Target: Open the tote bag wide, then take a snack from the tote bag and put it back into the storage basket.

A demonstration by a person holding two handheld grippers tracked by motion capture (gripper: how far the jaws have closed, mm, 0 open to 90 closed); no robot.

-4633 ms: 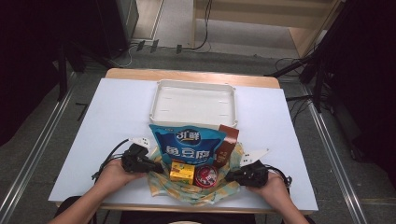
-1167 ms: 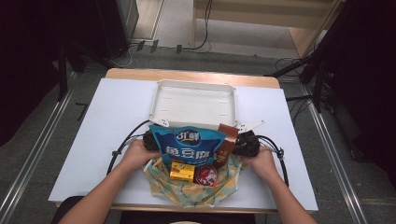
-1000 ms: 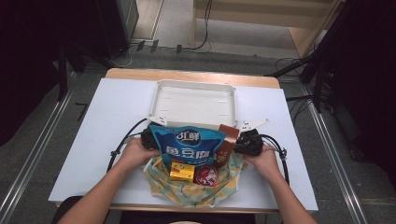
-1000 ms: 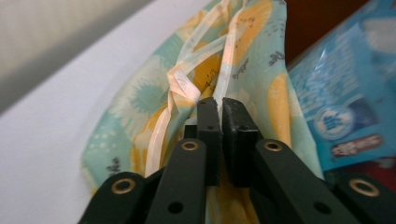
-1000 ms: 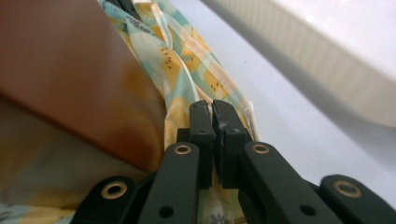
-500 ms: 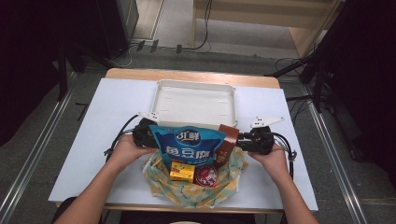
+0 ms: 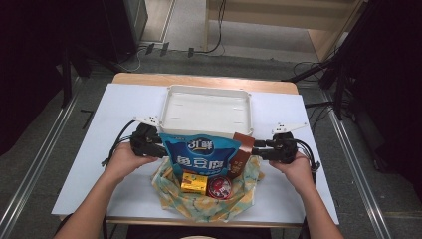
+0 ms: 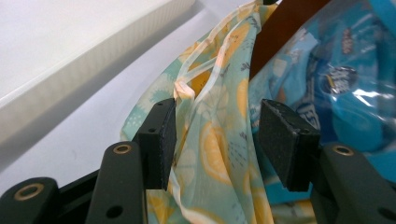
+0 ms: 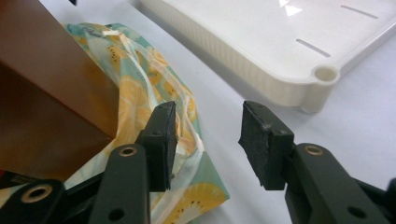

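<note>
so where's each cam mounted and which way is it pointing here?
High view: fixed above the person's side, looking forward and down at the table; both forearms enter from the bottom, left tool, right tool.
Left gripper view: rides the left tool, looking along its open jaws at the cloth and blue bag.
Right gripper view: rides the right tool, open, facing cloth, brown box and tray.
Shared: all three show cloth and tray.
</note>
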